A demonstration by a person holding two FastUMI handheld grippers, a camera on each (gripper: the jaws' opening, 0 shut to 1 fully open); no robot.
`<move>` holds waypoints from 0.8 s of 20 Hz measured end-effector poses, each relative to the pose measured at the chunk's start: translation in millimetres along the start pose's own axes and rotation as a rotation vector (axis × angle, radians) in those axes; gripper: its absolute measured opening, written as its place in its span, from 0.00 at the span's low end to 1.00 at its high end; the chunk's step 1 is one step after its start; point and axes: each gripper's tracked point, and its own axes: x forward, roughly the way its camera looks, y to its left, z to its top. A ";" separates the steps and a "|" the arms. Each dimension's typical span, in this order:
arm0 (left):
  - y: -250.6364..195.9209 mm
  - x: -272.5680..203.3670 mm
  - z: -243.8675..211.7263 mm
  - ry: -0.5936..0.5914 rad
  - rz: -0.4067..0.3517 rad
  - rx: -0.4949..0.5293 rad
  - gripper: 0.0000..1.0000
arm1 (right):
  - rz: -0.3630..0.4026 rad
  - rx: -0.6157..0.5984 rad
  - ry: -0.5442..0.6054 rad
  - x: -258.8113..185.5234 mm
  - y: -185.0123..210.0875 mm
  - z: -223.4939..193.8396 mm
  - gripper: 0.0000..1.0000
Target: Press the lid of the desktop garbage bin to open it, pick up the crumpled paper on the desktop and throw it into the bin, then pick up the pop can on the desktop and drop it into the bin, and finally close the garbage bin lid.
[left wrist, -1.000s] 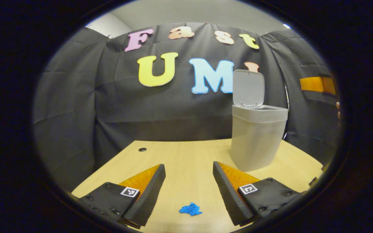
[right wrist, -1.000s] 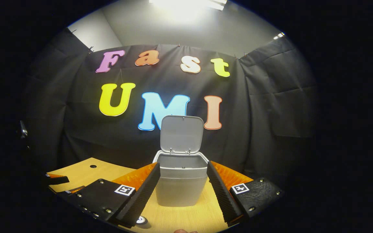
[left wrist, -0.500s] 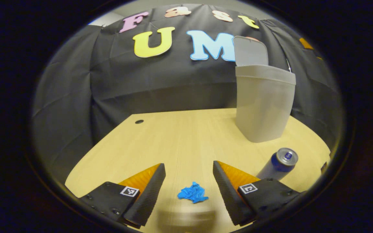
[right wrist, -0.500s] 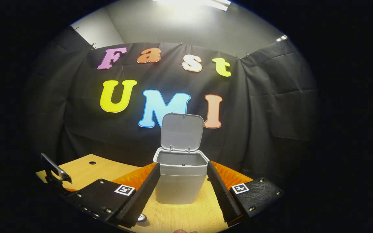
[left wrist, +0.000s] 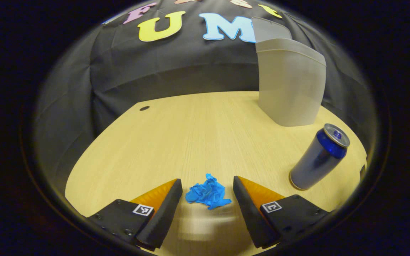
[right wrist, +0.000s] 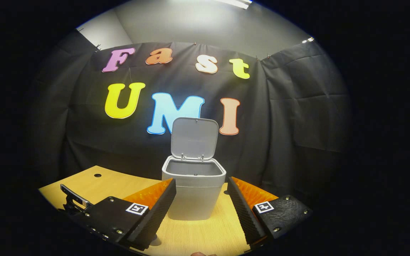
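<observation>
A pale wood-grain tabletop [left wrist: 198,135] with a rounded edge fills the near ground; a small dark round hole [left wrist: 144,108] sits near its far left corner. Creased black cloth [right wrist: 287,117] hangs as the booth's wall behind and to both sides. Above it rises a plain grey wall [right wrist: 190,28], lit by a bright ceiling light strip [right wrist: 235,3].

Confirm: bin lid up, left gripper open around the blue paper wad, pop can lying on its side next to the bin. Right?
One error: the pop can stands upright on the table, as the left gripper view shows. The rest holds: the bin has its lid up, and the left gripper is open around the blue paper wad.
</observation>
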 end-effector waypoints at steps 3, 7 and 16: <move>-2.0 6.9 -9.8 0.030 -0.002 -0.004 0.89 | 0.003 0.013 0.006 1.1 1.2 -1.7 0.93; -1.8 8.2 -6.3 0.024 0.001 0.007 0.82 | 0.012 0.007 0.009 3.4 2.0 -2.2 0.93; -6.6 7.3 -1.6 0.012 0.005 0.060 0.53 | 0.019 0.017 0.028 8.3 1.4 -11.1 0.93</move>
